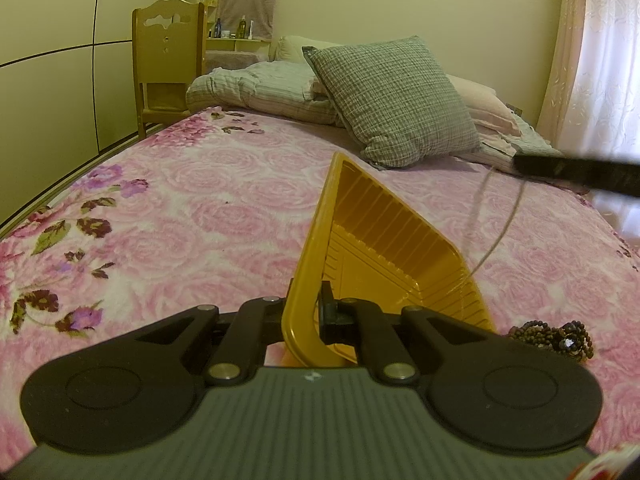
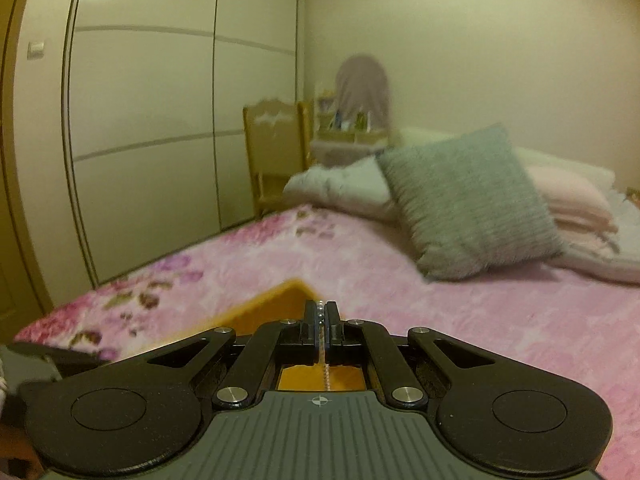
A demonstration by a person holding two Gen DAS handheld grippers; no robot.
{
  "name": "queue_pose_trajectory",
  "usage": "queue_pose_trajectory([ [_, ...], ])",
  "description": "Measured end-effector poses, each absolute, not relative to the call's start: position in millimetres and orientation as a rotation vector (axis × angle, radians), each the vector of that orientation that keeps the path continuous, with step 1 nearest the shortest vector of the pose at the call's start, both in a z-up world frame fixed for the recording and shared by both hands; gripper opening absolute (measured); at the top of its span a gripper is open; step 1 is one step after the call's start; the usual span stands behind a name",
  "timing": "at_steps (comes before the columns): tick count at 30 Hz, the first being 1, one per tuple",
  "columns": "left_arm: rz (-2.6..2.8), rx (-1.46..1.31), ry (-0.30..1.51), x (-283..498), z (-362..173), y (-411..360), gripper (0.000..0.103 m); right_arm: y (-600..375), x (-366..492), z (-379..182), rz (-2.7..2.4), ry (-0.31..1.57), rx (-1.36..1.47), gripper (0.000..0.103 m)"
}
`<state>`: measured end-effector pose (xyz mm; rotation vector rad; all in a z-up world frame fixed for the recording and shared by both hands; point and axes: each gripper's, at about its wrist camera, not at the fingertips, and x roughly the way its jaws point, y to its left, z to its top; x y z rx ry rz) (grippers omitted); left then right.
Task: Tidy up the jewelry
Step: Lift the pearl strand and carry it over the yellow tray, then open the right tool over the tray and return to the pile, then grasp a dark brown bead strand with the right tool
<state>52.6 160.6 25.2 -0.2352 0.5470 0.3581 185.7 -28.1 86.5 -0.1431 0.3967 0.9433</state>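
Note:
My left gripper [image 1: 310, 306] is shut on the near rim of a yellow plastic tray [image 1: 384, 248] and holds it tilted up above the pink bed. My right gripper [image 2: 320, 314] is shut on a thin pearl bead necklace [image 2: 320, 312], right over the tray [image 2: 276, 300]. In the left wrist view the right gripper's finger [image 1: 576, 170] reaches in from the right, and the necklace [image 1: 496, 220] hangs from it in a loop down to the tray's right edge. A dark beaded bracelet [image 1: 554, 338] lies on the bed right of the tray.
The pink floral blanket [image 1: 180, 208] covers the bed. A grey checked cushion [image 1: 396, 100] and folded bedding lie at the far end. A wooden chair [image 1: 168, 64] and a wardrobe [image 2: 160, 120] stand to the left. A curtain [image 1: 600, 60] hangs at the right.

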Motion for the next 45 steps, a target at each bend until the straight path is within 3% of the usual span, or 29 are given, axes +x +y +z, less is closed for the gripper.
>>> queue_pose_trajectory([
  [9, 0.357, -0.243, 0.548, 52.0, 22.3, 163.6, 0.006, -18.2, 187.2, 40.8, 0.988, 0.545, -0.151, 0.003],
  [19, 0.357, -0.246, 0.547, 51.0, 22.0, 164.3, 0.006, -63.3, 195.5, 54.9, 0.896, 0.499, -0.047, 0.008],
  [22, 0.356, -0.247, 0.547, 50.7, 22.0, 165.0, 0.006, -97.9, 200.1, 56.3, 0.792, 0.480, 0.009, 0.016],
  [24, 0.357, -0.246, 0.547, 50.6, 21.9, 165.0, 0.006, -123.3, 200.3, 52.9, 0.720, 0.471, 0.039, 0.034],
  [26, 0.358, -0.247, 0.548, 50.8, 21.7, 164.3, 0.006, -148.1, 198.6, 46.7, 0.638, 0.465, 0.051, 0.041],
  [36, 0.357, -0.242, 0.547, 49.9, 21.4, 166.3, 0.006, -236.5, 188.0, -6.8, 0.388, 0.576, 0.054, 0.042],
  [45, 0.358, -0.239, 0.549, 48.9, 22.2, 166.3, 0.006, -242.8, 180.2, -46.8, 0.354, 0.656, -0.005, 0.042],
])
